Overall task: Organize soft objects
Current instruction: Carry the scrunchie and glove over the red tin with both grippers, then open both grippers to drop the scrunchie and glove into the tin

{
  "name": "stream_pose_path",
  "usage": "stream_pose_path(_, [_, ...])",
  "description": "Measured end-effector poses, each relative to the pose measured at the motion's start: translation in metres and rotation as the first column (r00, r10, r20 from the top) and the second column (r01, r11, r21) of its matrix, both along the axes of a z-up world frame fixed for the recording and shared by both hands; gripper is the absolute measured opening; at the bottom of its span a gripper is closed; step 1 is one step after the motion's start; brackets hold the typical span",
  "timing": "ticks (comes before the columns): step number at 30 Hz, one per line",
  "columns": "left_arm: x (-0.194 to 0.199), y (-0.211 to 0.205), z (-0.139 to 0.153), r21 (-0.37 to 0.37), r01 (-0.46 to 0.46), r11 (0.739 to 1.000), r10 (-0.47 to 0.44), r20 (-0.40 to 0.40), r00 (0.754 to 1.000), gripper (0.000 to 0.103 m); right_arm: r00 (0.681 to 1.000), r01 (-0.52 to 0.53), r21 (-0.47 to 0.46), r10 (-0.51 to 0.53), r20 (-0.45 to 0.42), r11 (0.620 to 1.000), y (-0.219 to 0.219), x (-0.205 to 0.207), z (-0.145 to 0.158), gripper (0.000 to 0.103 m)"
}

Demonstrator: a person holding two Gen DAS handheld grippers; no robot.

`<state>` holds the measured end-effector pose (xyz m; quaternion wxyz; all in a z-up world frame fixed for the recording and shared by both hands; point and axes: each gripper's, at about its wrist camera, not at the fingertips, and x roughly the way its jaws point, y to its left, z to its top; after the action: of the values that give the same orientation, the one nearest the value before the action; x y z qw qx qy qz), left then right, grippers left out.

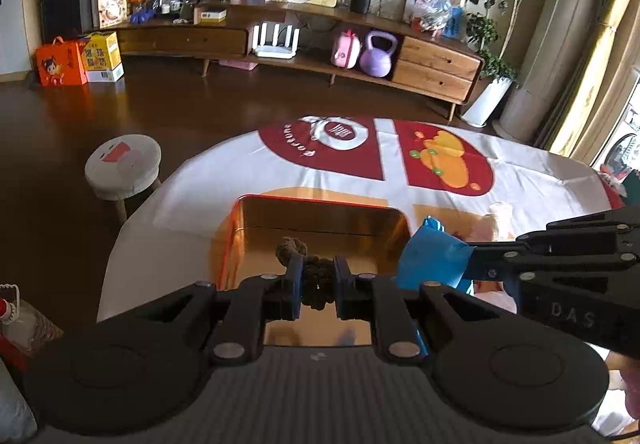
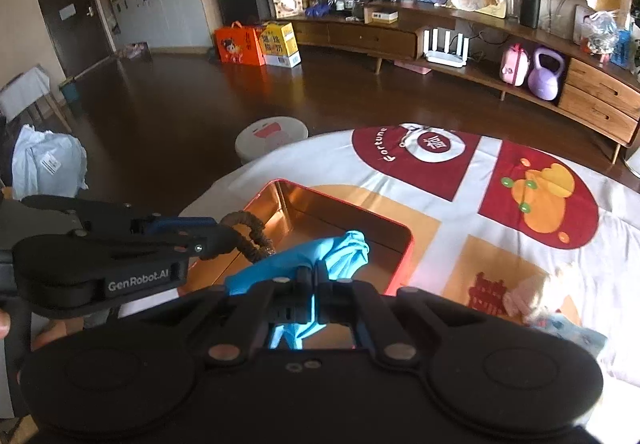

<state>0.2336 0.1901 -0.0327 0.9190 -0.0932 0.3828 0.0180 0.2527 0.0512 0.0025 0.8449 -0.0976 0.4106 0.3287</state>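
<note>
Over tin (image 1: 320,220), scrunchie (image 1: 316,284), blue cloth (image 1: 432,260)

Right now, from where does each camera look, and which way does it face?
Left wrist: sits on the left gripper, faces forward and down at the orange tin; its fingers hold a brown scrunchie; the right gripper enters at right.
Right wrist: sits on the right gripper, faces the same tin; its fingers hold a blue cloth; the left gripper enters at left.
Shared: tin, printed tablecloth, wooden sideboard.
</note>
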Motion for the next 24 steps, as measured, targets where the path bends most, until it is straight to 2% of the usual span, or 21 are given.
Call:
stream_pose_path(11, [0.038, 0.019, -0.042, -0.038, 0.01, 0.999, -0.013, -0.076, 0.997, 0.015, 0.998, -0.042, -0.074, 0.038, -0.057, 0.996, 0.032, 0.027, -0.048, 0.001])
stream_pose_path(20, [0.063, 0.018, -0.071, -0.062, 0.041, 0.997, -0.049, -0.139, 0.989, 0.015, 0.992, -0.094, -0.139, 0.081, -0.097, 0.986, 0.042, 0.032, -0.083, 0.003])
stream_pose_path(24, [0.068, 0.017, -0.08, -0.067, 0.05, 0.997, -0.06, -0.162, 0.985, 0.015, 0.992, -0.103, -0.176, 0.089, -0.088, 0.979, 0.047, 0.029, -0.091, 0.003])
